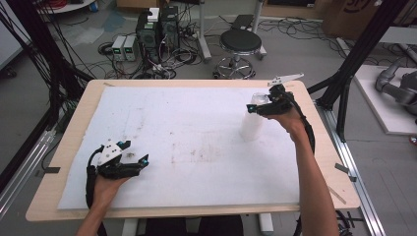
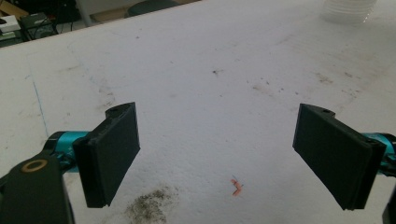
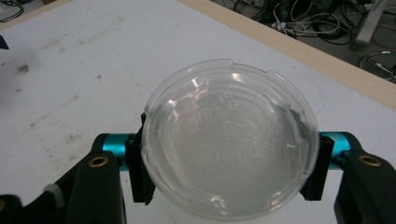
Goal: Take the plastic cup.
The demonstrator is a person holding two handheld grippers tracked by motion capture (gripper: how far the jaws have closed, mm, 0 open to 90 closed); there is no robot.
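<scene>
The stack of clear plastic cups (image 1: 253,123) stood upright near the far right corner of the table (image 1: 74,118), on the white foam sheet (image 1: 187,142) that covered most of it. Its long axis ran straight up, with the wider lidded end on top; from the right gripper view the round clear lid (image 3: 229,144) faced the camera squarely, so the stack was not leaning.

The right gripper (image 1: 265,104) came in level at the top of the stack, and its fingers (image 3: 137,168) sat against either side just under the lid rim, clenched on the stack. The left gripper (image 1: 129,162) rested low near the front left of the table, its fingers (image 2: 109,154) spread wide with nothing between them but stained foam and a small orange scrap (image 2: 236,186).

Thin clear plastic like this probably weighed almost nothing, flexed easily and was smooth enough to slip. A hard squeeze would likely dent or crack the wall. The sensible place to hold seemed to be right where the fingers were, just below the rim, where the lid stiffens the wall and the lip gives something to catch on. Being tall and light, the stack would tip readily if pushed sideways, so a straight upward lift looked safest.
</scene>
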